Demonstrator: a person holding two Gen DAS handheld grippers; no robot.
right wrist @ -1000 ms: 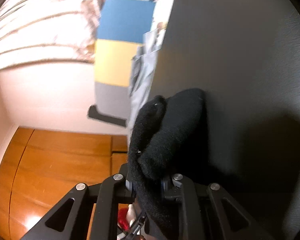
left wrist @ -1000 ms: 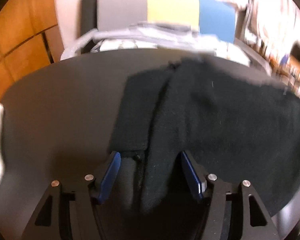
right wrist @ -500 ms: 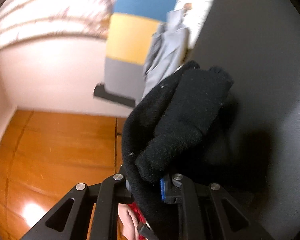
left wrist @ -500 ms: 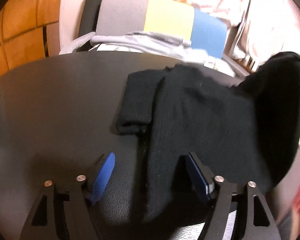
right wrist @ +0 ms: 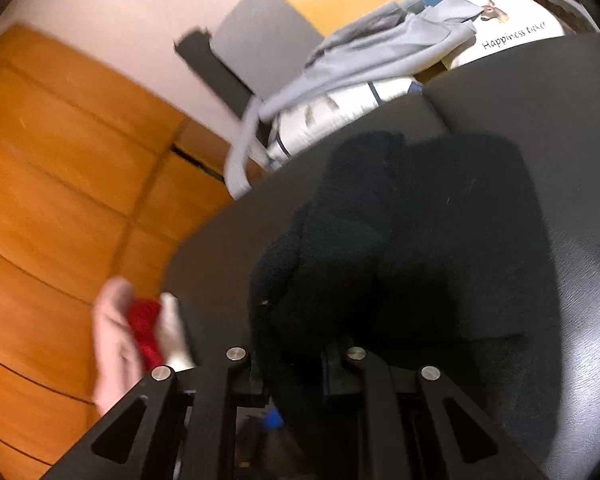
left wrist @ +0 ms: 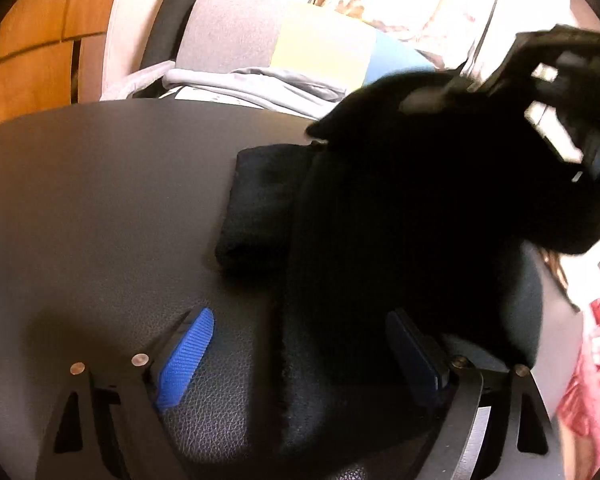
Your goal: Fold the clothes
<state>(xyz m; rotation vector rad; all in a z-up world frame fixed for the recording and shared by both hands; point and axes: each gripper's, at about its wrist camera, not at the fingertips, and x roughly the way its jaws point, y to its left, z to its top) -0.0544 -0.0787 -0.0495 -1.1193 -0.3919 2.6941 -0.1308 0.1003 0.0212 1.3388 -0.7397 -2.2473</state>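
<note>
The black garment (left wrist: 380, 240) lies on the dark worktop (left wrist: 100, 200), one end pressed flat between the spread fingers of the left tool (left wrist: 300, 356), which stands wide and grips nothing; its blue pads flank the cloth, probably to keep that end anchored while the other is carried over. The right tool (right wrist: 296, 364) is clamped narrow on the opposite end of the garment, holding it raised above the flat part so the fabric can double over itself. In the left wrist view the right tool shows blurred at upper right, so its exact height over the cloth is hard to judge.

Compared with a second ago, the lifted end has swung from beyond the worktop edge to over the middle of the garment, and the right wrist view has rotated toward level. The left tool has barely shifted. The grey clothes (right wrist: 380, 52) on the chair (left wrist: 236, 32) behind are unchanged.
</note>
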